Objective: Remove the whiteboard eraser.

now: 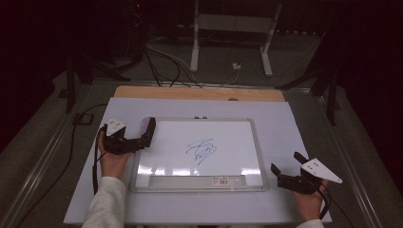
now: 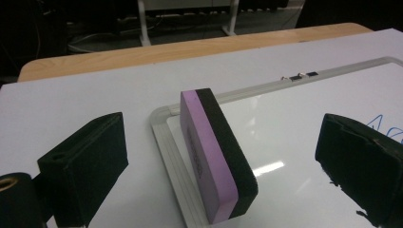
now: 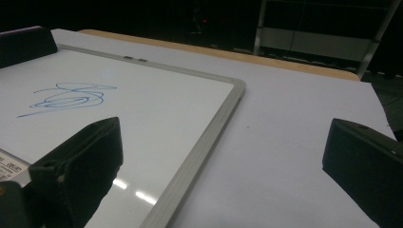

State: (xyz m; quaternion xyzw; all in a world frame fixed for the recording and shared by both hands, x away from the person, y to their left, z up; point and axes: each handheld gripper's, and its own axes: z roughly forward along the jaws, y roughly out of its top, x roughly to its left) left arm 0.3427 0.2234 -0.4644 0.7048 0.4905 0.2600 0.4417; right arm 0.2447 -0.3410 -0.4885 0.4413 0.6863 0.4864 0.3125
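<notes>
A whiteboard [image 1: 199, 152] is seen lying flat on a pale sheet [image 1: 285, 123] that covers a wooden table [image 1: 199, 92], with a blue scribble [image 1: 202, 150] drawn near the middle of the board. The left gripper [image 1: 142, 135] is held in a person's left hand [image 1: 112, 159] at the board's left edge. In the left gripper view, its jaws are spread wide, and an eraser [image 2: 216, 154] with a purple side and a black side is seen standing on edge between them, resting across the board's frame at its far left corner (no contact between jaws and eraser can be made out). In the high view the eraser appears as a dark block [image 1: 150, 130] at the board's upper left corner.

The right gripper [image 1: 285, 171] is held in the right hand [image 1: 311, 202] just beside the board's lower right corner, above the pale sheet. Its jaws are likewise shown wide apart, with nothing between them; the board's frame and bare sheet lie beyond them in the right gripper view, where the scribble [image 3: 69, 97] is seen farther off. A printed label [image 1: 223, 181] is fixed along the board's near edge. White desk legs [image 1: 195, 42] and cables [image 1: 161, 61] are visible on the floor beyond the table.
</notes>
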